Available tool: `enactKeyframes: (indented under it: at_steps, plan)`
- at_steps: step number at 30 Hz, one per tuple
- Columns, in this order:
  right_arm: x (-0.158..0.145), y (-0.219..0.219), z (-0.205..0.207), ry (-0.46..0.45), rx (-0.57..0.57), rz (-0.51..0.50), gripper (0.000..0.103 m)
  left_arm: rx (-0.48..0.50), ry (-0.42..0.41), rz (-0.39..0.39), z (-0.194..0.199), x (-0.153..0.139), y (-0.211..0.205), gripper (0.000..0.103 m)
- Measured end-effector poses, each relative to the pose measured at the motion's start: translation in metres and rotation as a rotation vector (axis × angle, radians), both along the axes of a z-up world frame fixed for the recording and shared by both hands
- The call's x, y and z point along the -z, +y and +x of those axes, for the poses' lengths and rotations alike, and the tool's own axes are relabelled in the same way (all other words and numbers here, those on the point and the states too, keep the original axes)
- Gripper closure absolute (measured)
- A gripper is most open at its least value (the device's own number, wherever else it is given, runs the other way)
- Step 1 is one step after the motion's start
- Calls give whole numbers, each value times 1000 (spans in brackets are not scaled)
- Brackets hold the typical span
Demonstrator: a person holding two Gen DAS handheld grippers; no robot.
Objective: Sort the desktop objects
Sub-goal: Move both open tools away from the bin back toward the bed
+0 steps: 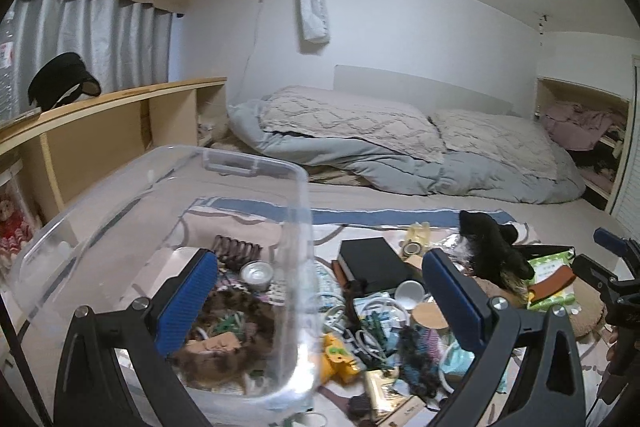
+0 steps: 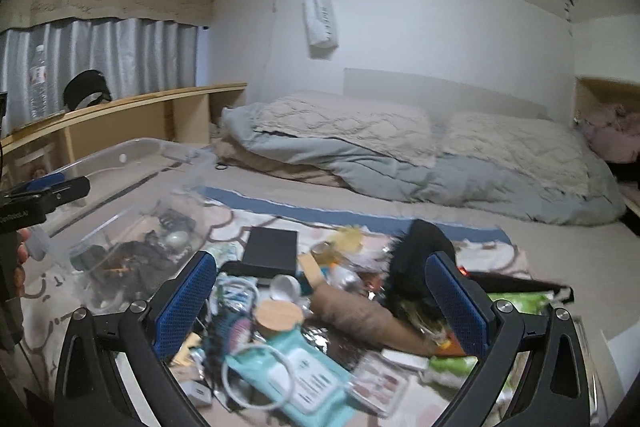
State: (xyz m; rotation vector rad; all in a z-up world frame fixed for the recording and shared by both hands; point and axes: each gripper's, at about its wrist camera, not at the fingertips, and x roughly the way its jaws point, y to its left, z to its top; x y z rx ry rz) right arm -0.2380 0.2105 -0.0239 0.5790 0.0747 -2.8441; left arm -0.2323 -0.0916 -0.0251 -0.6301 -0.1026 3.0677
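A clear plastic bin (image 1: 256,167) stands on the bed at the left; it also shows in the right wrist view (image 2: 132,151). It holds a brown hair clip (image 1: 236,251), a small silver tin (image 1: 258,273) and brown fluffy items. My left gripper (image 1: 320,303) is open, its left finger inside the bin and its right finger over the pile. A pile of small objects lies to the right: a black box (image 2: 272,247), a wooden-lidded jar (image 2: 278,315), a teal wipes pack (image 2: 300,379), a black furry item (image 2: 416,259). My right gripper (image 2: 320,299) is open and empty above this pile.
The pile lies on a patterned cloth (image 2: 360,215) on a bed. A grey duvet and pillows (image 2: 400,155) lie behind. A wooden shelf (image 1: 120,99) runs along the left with a black cap on it. A green packet (image 1: 552,271) lies at the right.
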Motion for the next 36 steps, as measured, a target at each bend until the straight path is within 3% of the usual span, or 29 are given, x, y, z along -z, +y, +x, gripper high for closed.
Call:
enactKeyframes:
  at_steps: [11,20,27,36]
  plan:
    - [15,35,20,95,127,33,0,76,23,-31,2,9,47,0]
    - [23,47,25,119,145,13,0,122,52,-35,5,20,73,0]
    - [36,59,19,87,154,-77,0,119,74,1,4,25,71,0]
    - [56,61,12,26,160,-86,0,125,64,-5,3,33,75,0]
